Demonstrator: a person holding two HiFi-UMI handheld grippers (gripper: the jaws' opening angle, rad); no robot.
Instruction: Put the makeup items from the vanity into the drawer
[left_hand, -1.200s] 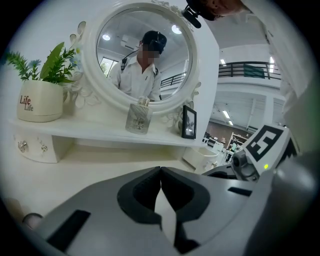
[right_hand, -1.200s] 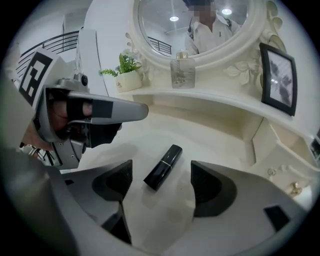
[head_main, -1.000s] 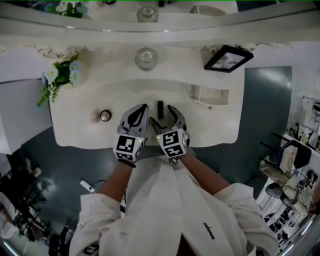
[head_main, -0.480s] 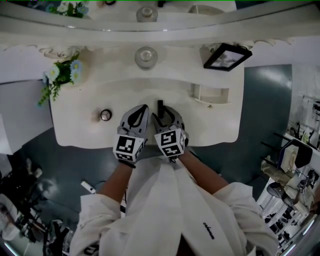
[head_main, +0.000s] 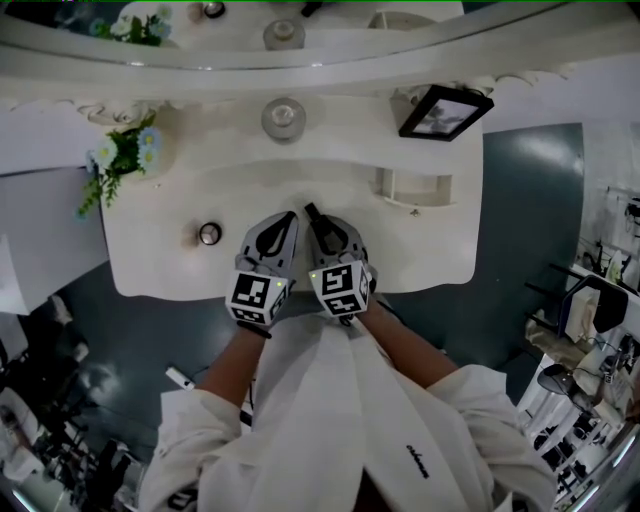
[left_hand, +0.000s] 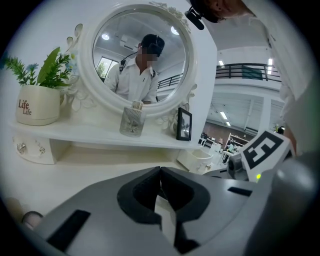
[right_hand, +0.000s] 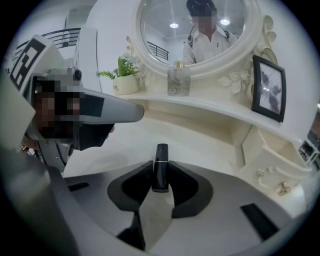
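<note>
A black lipstick tube (head_main: 312, 216) (right_hand: 161, 165) stands between the jaws of my right gripper (head_main: 320, 226) (right_hand: 161, 169). The jaws are closing and both pads touch its sides. The tube leans left over the white vanity top (head_main: 170, 260). My left gripper (head_main: 288, 218) (left_hand: 160, 172) sits just left of it, shut with nothing between its pads. A small round makeup jar (head_main: 209, 234) lies on the vanity further left. A small white drawer unit (head_main: 413, 187) (right_hand: 272, 160) stands to the right.
On the raised shelf behind stand a glass jar (head_main: 284, 118) (right_hand: 178, 81), a black picture frame (head_main: 440, 112) (right_hand: 268, 89) and a potted plant (head_main: 120, 155) (left_hand: 35, 102). A round mirror (left_hand: 135, 55) rises behind the shelf. The vanity's front edge is just under my grippers.
The right gripper's jaws have closed in onto the lipstick. The tube, which pointed straight back before, now tilts left. The left gripper has stayed in place.
</note>
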